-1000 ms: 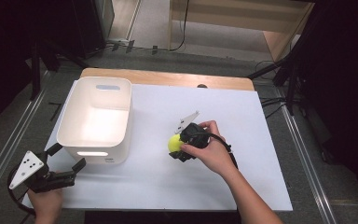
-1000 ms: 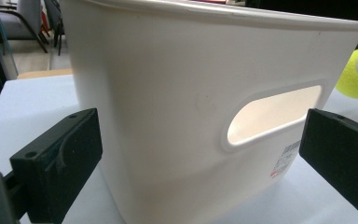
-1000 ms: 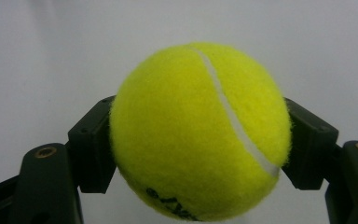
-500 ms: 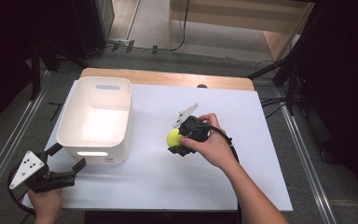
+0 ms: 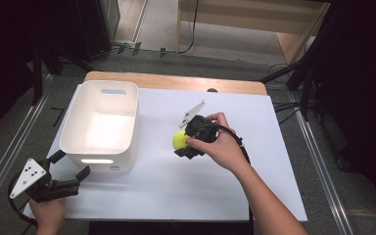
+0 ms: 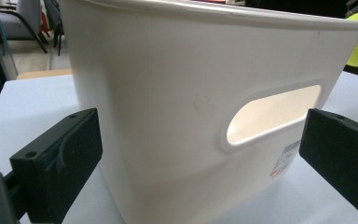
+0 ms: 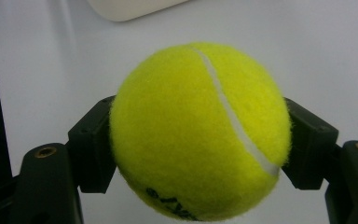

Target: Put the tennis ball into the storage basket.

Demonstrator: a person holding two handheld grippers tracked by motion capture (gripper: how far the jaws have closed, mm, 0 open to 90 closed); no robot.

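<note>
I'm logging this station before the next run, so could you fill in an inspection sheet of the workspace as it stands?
Surface: white table top with a wooden strip along its far edge.
Job's things: yellow tennis ball clamped in the right gripper; white bin upright at the table's left, handle slot facing the left gripper.
Clutter: a small dark thing at the far edge, too small to tell.
Grippers: right gripper shut on the tennis ball, right of the bin; left gripper open, jaws apart at the bin's near wall, not touching it.
Cables: black cable trailing from the right gripper over the hand.
Surroundings: grey floor, metal rails at both sides, wooden furniture beyond.
</note>
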